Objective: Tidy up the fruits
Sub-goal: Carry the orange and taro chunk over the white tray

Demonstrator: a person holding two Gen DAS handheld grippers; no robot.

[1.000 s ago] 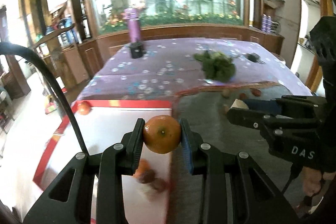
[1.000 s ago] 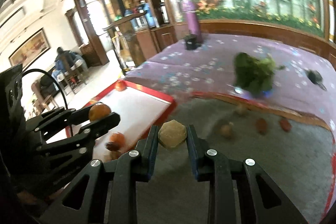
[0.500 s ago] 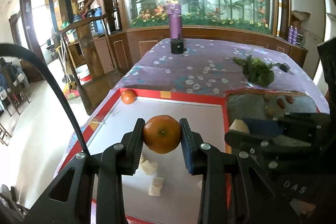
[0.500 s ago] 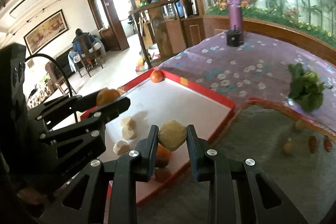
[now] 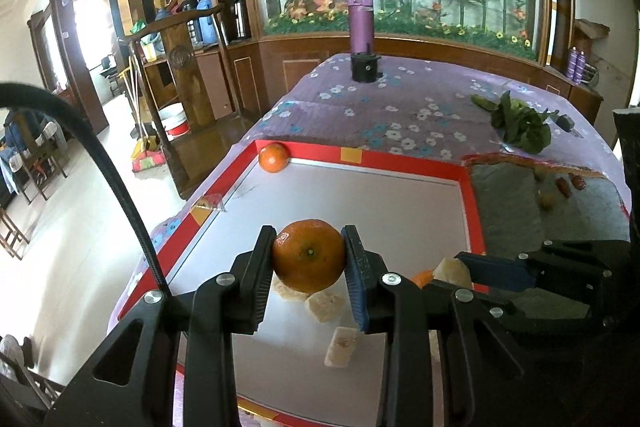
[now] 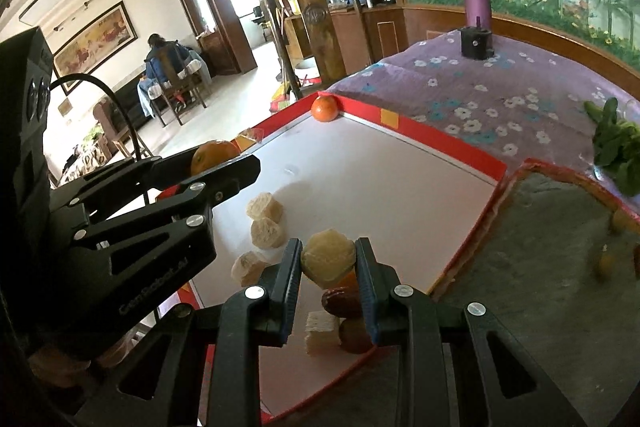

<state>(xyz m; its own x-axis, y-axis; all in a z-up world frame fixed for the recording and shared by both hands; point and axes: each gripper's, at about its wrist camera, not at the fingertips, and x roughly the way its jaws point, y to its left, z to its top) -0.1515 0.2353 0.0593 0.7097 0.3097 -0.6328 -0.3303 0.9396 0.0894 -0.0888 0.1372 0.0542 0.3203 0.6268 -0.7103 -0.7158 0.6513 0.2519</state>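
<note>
Orange (image 5: 309, 254) clamped in left gripper (image 5: 308, 259) jaws, held above red-rimmed tray (image 5: 404, 159). Pale peeled fruit (image 6: 328, 257) clamped in right gripper (image 6: 329, 267) jaws, over tray's near corner. Already in tray: second orange (image 5: 273, 157) at far corner, pale chunks (image 6: 264, 215), dark fruits (image 6: 340, 303). Few small fruits (image 5: 564, 187) left on grey mat (image 5: 508, 211) beside tray. Judged: past halfway.

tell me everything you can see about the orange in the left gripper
The orange is round, glossy and deep orange with fine dimpled skin and a small dark navel dot facing the camera. It looks whole and unpeeled. The left gripper is shut on it, one pad pressing each side, and it hangs above the white tray, over pale chunks lying below. In the right wrist view only its top shows behind the finger.
</note>
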